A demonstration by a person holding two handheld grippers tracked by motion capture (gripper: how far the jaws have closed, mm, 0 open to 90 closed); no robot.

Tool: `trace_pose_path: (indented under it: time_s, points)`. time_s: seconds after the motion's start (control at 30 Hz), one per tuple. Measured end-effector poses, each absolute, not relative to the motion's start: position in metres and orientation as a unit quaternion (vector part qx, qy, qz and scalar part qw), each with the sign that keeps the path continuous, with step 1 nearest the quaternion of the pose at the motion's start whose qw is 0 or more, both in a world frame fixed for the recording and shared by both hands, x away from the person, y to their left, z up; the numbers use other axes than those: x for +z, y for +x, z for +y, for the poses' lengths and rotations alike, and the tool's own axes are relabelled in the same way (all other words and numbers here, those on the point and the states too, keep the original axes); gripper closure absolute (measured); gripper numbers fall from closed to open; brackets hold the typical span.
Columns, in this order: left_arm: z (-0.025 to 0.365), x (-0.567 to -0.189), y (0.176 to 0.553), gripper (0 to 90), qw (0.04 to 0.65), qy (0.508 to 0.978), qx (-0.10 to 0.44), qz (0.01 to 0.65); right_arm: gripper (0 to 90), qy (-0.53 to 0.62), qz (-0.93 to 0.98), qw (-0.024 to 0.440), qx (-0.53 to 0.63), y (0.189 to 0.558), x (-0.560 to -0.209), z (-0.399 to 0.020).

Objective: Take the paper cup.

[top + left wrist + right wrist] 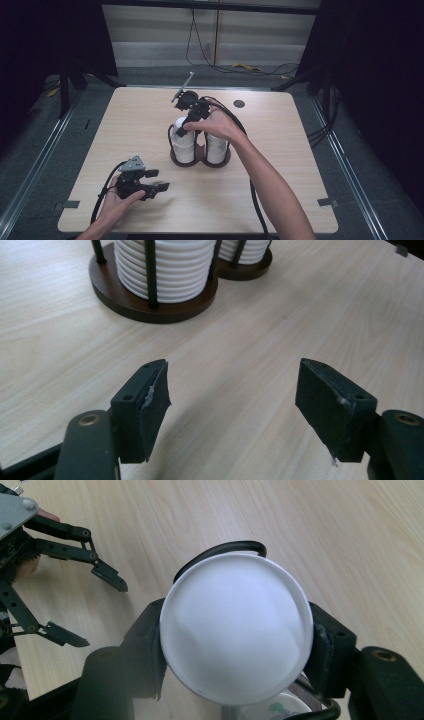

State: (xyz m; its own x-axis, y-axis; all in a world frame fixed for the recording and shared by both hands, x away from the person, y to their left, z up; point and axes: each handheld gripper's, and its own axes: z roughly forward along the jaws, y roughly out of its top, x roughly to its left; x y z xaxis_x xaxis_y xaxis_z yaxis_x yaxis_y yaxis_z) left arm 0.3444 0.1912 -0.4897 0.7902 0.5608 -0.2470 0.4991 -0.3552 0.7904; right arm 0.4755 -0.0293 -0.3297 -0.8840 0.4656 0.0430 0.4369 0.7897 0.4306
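A dark brown two-post cup holder stands mid-table with two stacks of white cups. My right gripper reaches down on the left stack and is shut on its top white cup, with one black pad pressed against each side. The right stack is beside it, partly behind the hand. My left gripper lies low near the table's front left, open, with nothing between its pads. It faces the ribbed cup stack on the holder base.
The pale wooden table has a small dark round cap at the back right. Black cables trail from both grippers toward the front edge. Dark floor and metal rails surround the table.
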Motion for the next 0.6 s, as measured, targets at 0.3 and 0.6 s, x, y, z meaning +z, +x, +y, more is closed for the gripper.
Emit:
trace_pose_path:
  time_s: [0.3,0.6]
  points:
    - [0.189,-0.489,0.344,32.6,0.469,0.828,0.029,0.306,37.2,0.242,0.941,0.032,0.236,0.474,-0.323,-0.034]
    - [0.187,-0.487,0.343,30.6,0.470,0.830,0.021,0.300,37.3,0.242,0.936,0.031,0.255,0.473,-0.316,-0.040]
